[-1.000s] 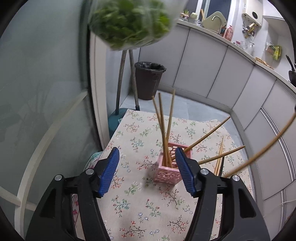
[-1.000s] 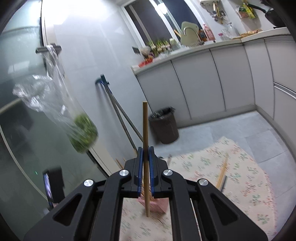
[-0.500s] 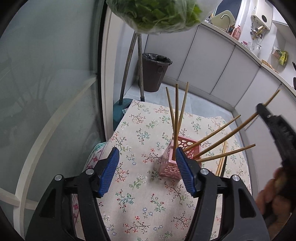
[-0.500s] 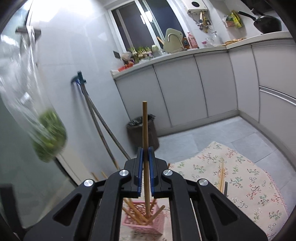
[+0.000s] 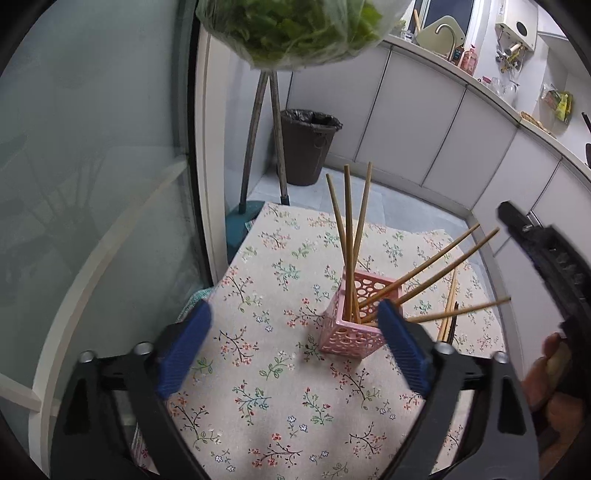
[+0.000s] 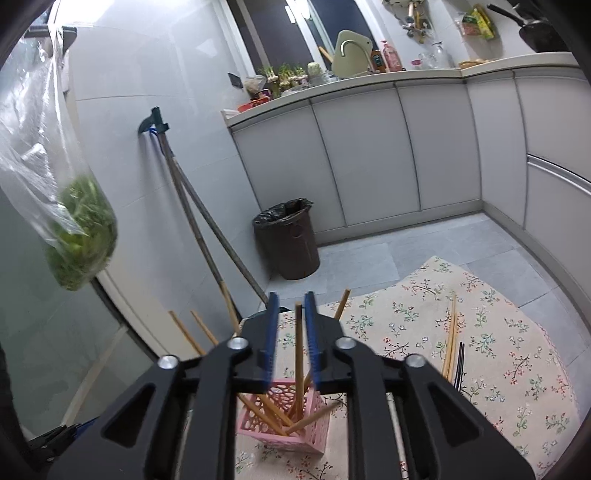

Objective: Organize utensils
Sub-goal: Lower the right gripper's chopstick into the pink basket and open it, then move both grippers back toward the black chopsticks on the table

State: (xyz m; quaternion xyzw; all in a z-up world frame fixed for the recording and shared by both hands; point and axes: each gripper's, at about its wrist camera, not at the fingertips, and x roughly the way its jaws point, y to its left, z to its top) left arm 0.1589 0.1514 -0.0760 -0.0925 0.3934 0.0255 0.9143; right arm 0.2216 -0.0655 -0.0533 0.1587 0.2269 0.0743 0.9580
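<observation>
A pink perforated holder (image 5: pixel 352 326) (image 6: pixel 280 432) stands on the floral tablecloth (image 5: pixel 266 398) with several wooden chopsticks (image 5: pixel 347 236) leaning out of it. My right gripper (image 6: pixel 290 301) hovers right over the holder and its jaws are opening. One chopstick (image 6: pixel 298 343) stands between the blue pads without touching them, its lower end in the holder. My left gripper (image 5: pixel 291 314) is just short of the holder, its jaws opening wide around nothing. Its right pad (image 5: pixel 400 347) is beside the holder. Loose chopsticks (image 6: pixel 450 339) and a black fork (image 6: pixel 460 365) lie on the cloth to the right.
A bag of greens (image 5: pixel 295 29) (image 6: pixel 81 236) hangs over the table's far left. A dark bin (image 6: pixel 288 240) and two long handles (image 6: pixel 199 229) stand beyond the far table edge. A glass door (image 5: pixel 92 184) runs along the left, cabinets (image 6: pixel 424 147) behind.
My right gripper came down over the holder and its pads parted; the chopstick it held slid down into the holder. My left gripper's jaws spread wider.
</observation>
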